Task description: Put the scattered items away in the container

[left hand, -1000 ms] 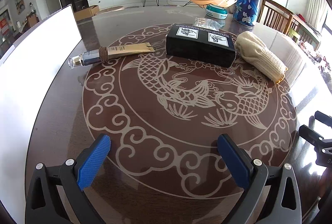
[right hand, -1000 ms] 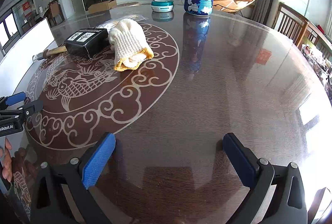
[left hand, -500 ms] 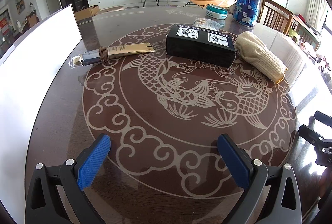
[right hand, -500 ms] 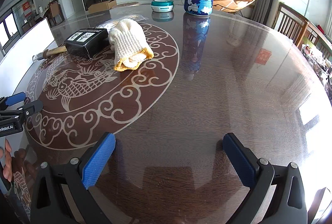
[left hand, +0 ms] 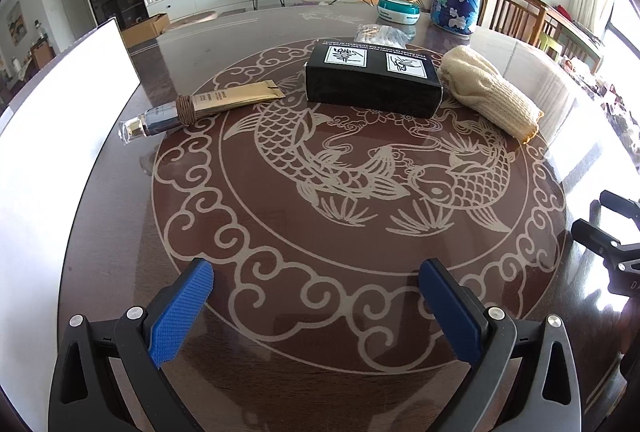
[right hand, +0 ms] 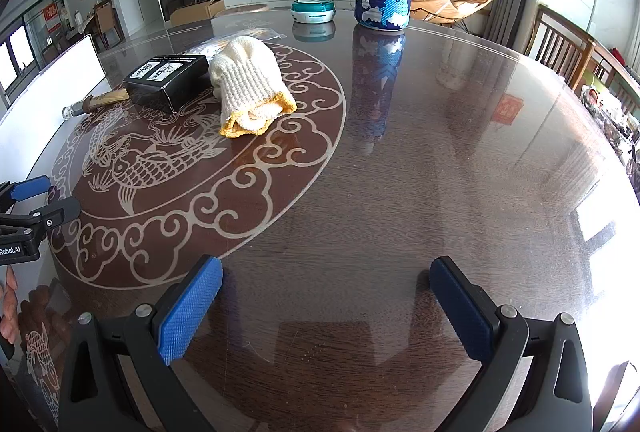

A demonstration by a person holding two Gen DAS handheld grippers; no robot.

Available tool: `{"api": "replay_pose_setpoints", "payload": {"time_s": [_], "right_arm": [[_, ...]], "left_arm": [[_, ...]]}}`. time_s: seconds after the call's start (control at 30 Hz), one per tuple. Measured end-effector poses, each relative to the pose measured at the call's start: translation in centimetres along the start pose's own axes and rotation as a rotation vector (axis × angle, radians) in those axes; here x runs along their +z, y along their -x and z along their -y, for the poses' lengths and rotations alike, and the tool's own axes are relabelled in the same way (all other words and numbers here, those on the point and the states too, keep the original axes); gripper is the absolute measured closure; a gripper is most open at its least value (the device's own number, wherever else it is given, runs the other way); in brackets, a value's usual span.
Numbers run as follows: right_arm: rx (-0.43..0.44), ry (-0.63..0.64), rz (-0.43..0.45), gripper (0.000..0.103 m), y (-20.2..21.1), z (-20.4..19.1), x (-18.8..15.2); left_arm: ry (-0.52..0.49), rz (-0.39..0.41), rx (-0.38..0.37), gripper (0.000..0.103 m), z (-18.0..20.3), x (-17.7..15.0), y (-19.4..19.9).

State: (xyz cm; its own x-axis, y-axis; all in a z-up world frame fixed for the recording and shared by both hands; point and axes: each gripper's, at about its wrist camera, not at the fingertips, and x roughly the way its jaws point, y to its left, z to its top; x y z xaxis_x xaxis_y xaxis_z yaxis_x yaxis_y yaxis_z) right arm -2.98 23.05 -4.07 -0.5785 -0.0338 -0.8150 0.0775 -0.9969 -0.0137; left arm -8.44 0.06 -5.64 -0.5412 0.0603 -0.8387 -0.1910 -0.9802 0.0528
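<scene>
Basically nothing is picked up yet: left gripper (left hand: 316, 308) is spread wide and empty at the bottom of its frame, and right gripper (right hand: 326, 306) is likewise spread wide, empty, over bare dark wood.

Scattered items sit in the upper half of the left wrist view: gold squeeze tube with a clear cap and brown cord wrap (left hand: 202, 106) at upper left, black rectangular cardboard box with white labels (left hand: 374, 78) upper centre, cream knitted glove with a yellow cuff (left hand: 488, 94) upper right, touching the box's right end. A crinkled clear plastic bag (left hand: 380, 34) lies just behind the box.

The white flat-walled container (left hand: 60, 136) fills the left edge of the left view.

Key relation: the tube lies straight ahead and left of the left gripper, long axis running left-right with cap leftward, nearest the container. The glove is upper left in the right view (right hand: 250, 86), well apart from the right gripper, cuff pointing toward it. Left hand looks nearer to the tube; right to the glove.
</scene>
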Motion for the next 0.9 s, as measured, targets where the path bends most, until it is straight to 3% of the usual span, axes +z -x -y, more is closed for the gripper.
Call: {"api": "replay_pose_setpoints", "payload": {"time_s": [0.13,0.27,0.37,0.47,0.7,0.8,0.9], "right_arm": [[0.0,0.0,0.0,0.0,0.0,0.0,0.0],[0.0,0.0,0.0,0.0,0.0,0.0,0.0],[0.0,0.0,0.0,0.0,0.0,0.0,0.0],[0.0,0.0,0.0,0.0,0.0,0.0,0.0],[0.001,0.0,0.0,0.0,0.0,0.0,0.0],[0.001,0.0,0.0,0.0,0.0,0.0,0.0],[0.001,0.0,0.0,0.0,0.0,0.0,0.0]], "left_arm": [[-0.123,0.052,0.12,0.0,-3.0,3.2,1.6],[-0.205,0.001,0.102,0.0,-5.8,7.1,-0.4],[-0.358,-0.011,0.147,0.0,-5.4,8.8,-1.9],[-0.424,0.008,0.129,0.0,-5.0,10.2,-2.8],[-0.372,-0.024,0.099,0.0,-5.4,11.5,-6.5],[-0.297,-0.022,0.053,0.0,-6.6,12.0,-7.0],[-0.199,-0.063,-0.042,0.0,-7.9,11.9,-7.5]]}}
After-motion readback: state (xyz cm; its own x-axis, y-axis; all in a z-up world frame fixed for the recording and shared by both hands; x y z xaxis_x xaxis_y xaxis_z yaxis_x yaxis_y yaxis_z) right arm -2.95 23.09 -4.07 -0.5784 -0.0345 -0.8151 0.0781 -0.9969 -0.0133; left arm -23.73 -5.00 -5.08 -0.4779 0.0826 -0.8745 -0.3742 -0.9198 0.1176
